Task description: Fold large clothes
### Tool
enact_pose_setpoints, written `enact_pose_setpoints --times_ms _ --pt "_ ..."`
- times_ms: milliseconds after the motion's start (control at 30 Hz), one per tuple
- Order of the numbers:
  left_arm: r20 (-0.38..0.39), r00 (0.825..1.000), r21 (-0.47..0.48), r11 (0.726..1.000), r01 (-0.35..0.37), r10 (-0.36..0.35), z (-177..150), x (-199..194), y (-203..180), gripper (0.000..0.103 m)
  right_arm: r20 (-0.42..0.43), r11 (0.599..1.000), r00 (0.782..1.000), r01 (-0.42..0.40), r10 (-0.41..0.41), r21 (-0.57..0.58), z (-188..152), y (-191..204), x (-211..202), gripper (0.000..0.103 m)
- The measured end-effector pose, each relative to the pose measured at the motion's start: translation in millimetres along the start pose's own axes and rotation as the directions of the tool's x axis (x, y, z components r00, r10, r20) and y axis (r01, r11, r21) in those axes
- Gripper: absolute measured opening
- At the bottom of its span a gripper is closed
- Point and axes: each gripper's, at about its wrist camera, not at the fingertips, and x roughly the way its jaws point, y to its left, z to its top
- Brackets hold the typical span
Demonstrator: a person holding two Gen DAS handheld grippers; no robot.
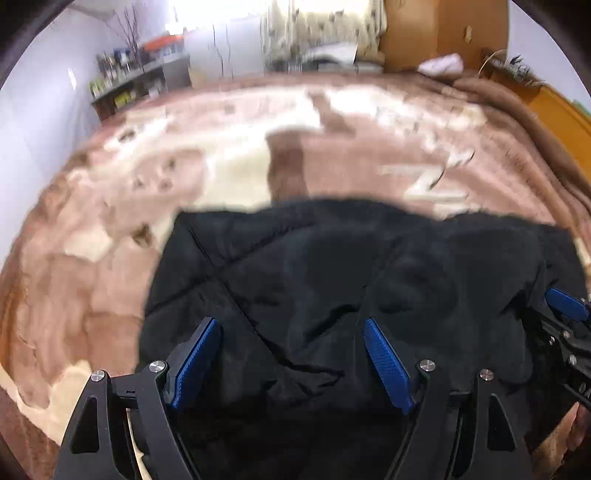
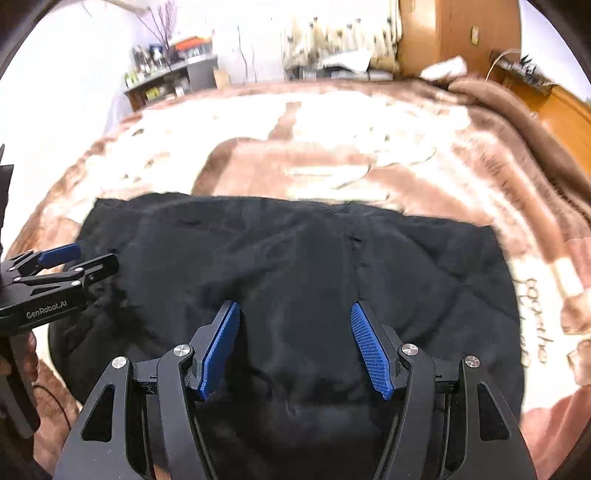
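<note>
A large black garment lies spread and partly folded on the bed, with its far edge fairly straight; it also fills the middle of the right wrist view. My left gripper hovers over the garment's near left part, its blue pads wide apart with nothing between them. My right gripper hovers over the near right part, also open and empty. Each gripper shows in the other's view: the right gripper at the right edge, the left gripper at the left edge. Both views are motion-blurred.
A brown and cream plush blanket covers the bed around the garment. Beyond the bed stand a shelf with bottles at the far left and a wooden wardrobe at the back. A wooden cabinet flanks the right side.
</note>
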Motion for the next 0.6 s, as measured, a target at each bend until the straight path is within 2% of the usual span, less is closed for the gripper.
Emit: enact_pose_setpoints --times_ms 67,200,333,467,600 --pt "0.002 1.0 -0.005 1.0 0.006 -0.006 -3 11 5 0.081 -0.021 1.0 1.0 -0.009 0.009 0.027 2 0 13 0.064" --pt "-0.029 1.0 -0.023 1.0 -0.004 0.003 -2 31 1 0.082 -0.073 1.0 0.997 0.016 -0.016 0.0 5 5 34 0.064" --pt "-0.069 0.997 -0.064 0.998 0.014 -0.018 -6 44 6 0.083 -0.106 0.999 0.994 0.002 0.001 0.032 -9 -6 44 0.064" --pt "-0.08 0.997 -0.054 0.998 0.009 -0.013 -15 43 4 0.083 -0.153 1.0 0.988 0.025 -0.023 0.014 -9 -1 47 0.064" --pt "-0.057 0.998 -0.02 1.0 0.011 -0.012 -13 32 1 0.083 -0.152 1.0 0.988 0.0 0.001 0.008 -8 -4 40 0.064"
